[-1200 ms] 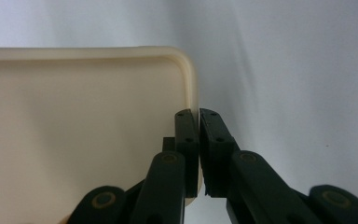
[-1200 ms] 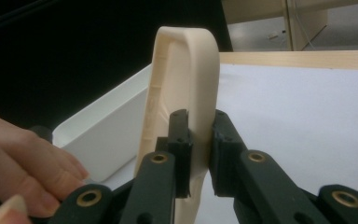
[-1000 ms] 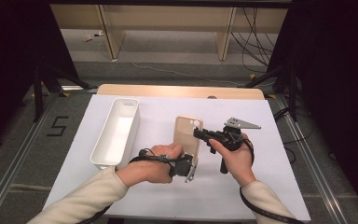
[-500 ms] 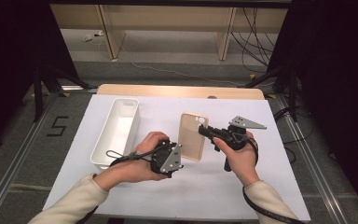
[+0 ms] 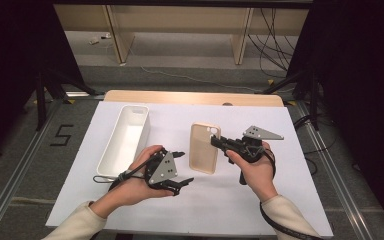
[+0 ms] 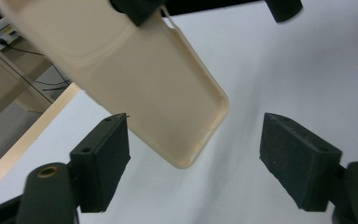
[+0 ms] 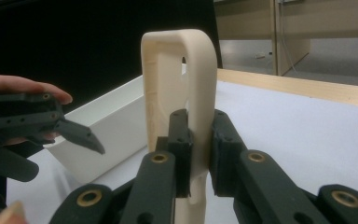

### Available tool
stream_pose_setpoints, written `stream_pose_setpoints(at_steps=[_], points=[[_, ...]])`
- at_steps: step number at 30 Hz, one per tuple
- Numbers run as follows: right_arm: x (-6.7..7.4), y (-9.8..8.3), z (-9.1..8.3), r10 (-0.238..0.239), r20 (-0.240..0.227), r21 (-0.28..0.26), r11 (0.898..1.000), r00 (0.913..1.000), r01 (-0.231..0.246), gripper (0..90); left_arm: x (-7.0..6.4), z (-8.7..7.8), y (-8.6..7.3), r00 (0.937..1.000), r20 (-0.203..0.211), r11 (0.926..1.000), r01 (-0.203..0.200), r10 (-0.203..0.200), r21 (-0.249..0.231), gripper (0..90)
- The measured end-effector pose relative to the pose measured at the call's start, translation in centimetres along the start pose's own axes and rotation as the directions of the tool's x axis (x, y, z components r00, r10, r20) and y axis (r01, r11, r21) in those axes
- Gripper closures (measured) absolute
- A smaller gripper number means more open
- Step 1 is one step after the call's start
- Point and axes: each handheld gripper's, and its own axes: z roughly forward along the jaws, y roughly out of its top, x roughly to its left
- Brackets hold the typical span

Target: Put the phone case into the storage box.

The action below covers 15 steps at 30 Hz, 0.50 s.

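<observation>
Moved since 1 second ago: left gripper (image 5: pixel 182 168), formerly closed on the near end of the phone case, now let go and drawn back toward 8 o'clock across the white table sheet (image 5: pixel 290 200); its jaws have just been opening, and nothing sits between them.

Item 1, phone case (image 5: pixel 203 149): beige, soft-looking shell, camera cut-out at its far end. Position: table centre, about 3 o'clock of the tray, lifted off the sheet. Held at its right edge near the far end. In the left gripper view (image 6: pixel 135 79) the hollow inner side faces the camera and the rounded free corner hangs over the sheet, between the 2 spread pads but clear of both.

Item 2, right gripper (image 5: pixel 215 141): clamped on the case wall, 1 pad inside and 1 outside, seen plainly in the right gripper view (image 7: pixel 196 140). My judgement: an edge pinch keeps the shell steady and leaves the rest of it free for a regrip.

Item 3, left gripper, state: jaws wide, empty, pointing toward 3 o'clock at the case's near end. Probably released so 1 gripper alone carries the case.

Item 4, tray (image 5: pixel 111 158): white, long, empty, at 9 o'clock of the case, lying 12-to-6. Likely the destination, though that is a guess.
</observation>
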Motion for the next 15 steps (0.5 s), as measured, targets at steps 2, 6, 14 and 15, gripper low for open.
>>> stream_pose_setpoints(at_steps=[2,6,14,15], points=[[0.0,0.0,-0.1,-0.028,0.009,-0.001,1.0,0.9996,0.028,81.7,0.3,0.0,-0.1,0.9982,-0.005,0.9978,0.059,-0.059,-0.029,27.5],[0.1,0.0,-0.2,-0.025,0.009,0.007,1.0,0.9996,0.025,81.7,1.0,0.0,-0.1,0.9917,-0.044,0.9917,0.118,-0.12,-0.051,29.2],[0.3,0.2,-0.3,-0.031,0.001,-0.002,1.0,0.9995,0.031,81.6,2.2,0.1,0.9,0.9751,-0.075,0.9745,0.201,-0.209,-0.101,33.2],[0.3,0.2,-0.3,-0.033,0.001,-0.001,0.999,0.9995,0.033,81.6,2.3,0.2,1.1,0.973,-0.08,0.9726,0.208,-0.217,-0.103,33.5]])
